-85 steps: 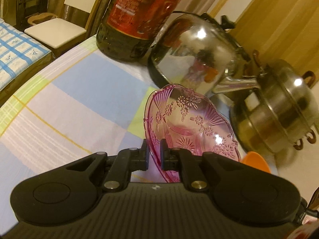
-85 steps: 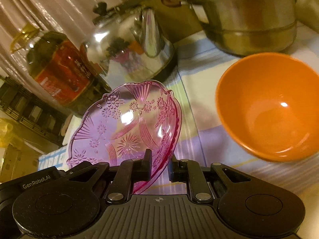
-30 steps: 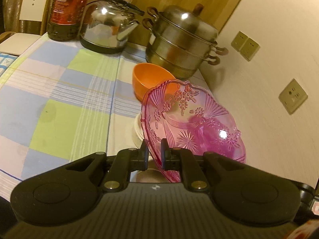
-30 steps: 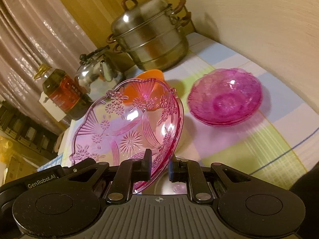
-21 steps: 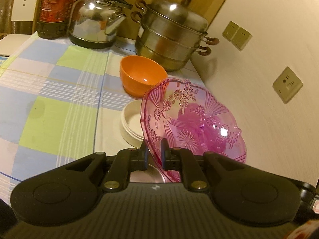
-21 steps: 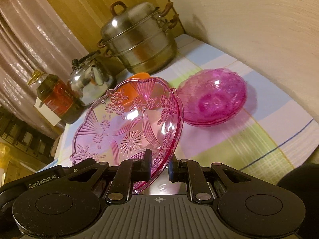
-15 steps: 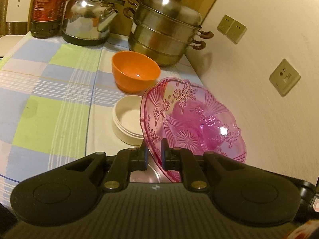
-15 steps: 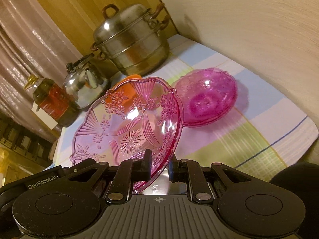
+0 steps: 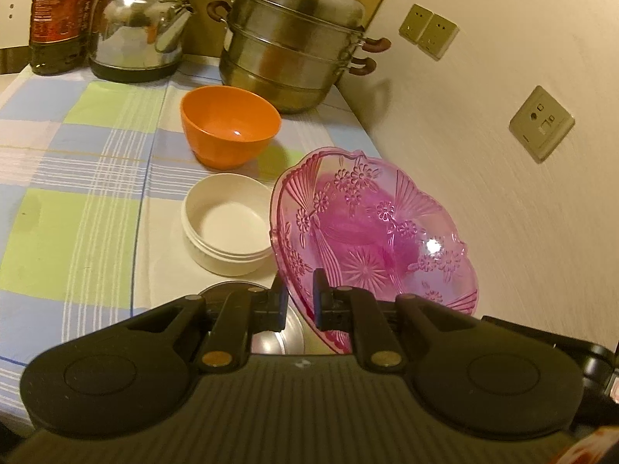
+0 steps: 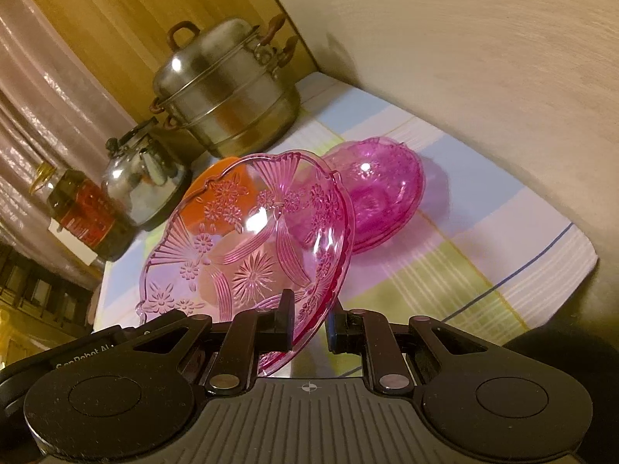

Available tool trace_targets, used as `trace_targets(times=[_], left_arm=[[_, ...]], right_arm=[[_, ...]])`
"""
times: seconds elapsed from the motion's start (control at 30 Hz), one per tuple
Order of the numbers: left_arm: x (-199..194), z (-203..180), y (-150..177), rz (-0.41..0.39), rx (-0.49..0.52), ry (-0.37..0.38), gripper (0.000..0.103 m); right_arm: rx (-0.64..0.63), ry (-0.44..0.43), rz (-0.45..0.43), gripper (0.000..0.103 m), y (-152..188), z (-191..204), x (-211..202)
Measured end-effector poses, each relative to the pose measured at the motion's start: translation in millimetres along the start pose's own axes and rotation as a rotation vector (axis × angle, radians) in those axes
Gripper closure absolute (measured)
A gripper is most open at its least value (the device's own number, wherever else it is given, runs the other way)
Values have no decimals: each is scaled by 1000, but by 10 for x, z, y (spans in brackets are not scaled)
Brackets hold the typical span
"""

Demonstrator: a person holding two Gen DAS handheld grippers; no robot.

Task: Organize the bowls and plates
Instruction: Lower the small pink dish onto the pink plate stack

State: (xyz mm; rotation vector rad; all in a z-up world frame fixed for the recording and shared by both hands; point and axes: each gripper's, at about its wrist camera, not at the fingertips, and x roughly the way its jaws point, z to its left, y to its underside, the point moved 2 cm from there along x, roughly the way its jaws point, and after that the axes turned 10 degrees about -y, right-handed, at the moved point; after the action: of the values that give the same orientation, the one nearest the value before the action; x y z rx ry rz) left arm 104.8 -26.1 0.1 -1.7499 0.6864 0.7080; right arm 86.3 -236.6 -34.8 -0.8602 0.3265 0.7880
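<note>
My left gripper [image 9: 297, 299]: jaws drawn narrow, pinching the near rim of a pink transparent glass dish with pressed flower and fan patterns [image 9: 371, 232]. I hold that dish tilted, its hollow facing the camera, off the table.

My right gripper [image 10: 308, 321]: jaws likewise narrow, clamped on the opposite rim of the same pink dish [image 10: 251, 247]; the rim passes between the two pads. So I carry the dish between both tools, above the near part of the table.

Beside the left fingers: part of a round shiny metal dish [image 9: 276, 336], mostly hidden behind the tool.

Just beyond: a low white round plastic bowl [image 9: 228, 228], upright on the table, close to the held dish's left edge.

Further: an orange round plastic bowl [image 9: 230, 129], upright, behind the white one and apart from it.

To the right, in the right wrist view: a stack of darker pink glass bowls [image 10: 381, 193], resting on the table near the wall, behind the held dish.

Underneath: a checked tablecloth in blue, green and white [image 9: 77, 178].

At the back: a tiered steel steamer pot with lid [image 9: 294, 46], a steel kettle [image 9: 139, 34], a dark oil bottle with red label [image 9: 58, 19].

On the wall: beige sockets [image 9: 541, 123].
</note>
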Motion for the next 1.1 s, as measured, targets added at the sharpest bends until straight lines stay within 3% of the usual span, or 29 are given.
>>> trace_targets(times=[1.1], left_arm=[[730, -600, -209, 73, 94, 47, 91]], right_arm=[[65, 77, -22, 87, -469, -563, 222]])
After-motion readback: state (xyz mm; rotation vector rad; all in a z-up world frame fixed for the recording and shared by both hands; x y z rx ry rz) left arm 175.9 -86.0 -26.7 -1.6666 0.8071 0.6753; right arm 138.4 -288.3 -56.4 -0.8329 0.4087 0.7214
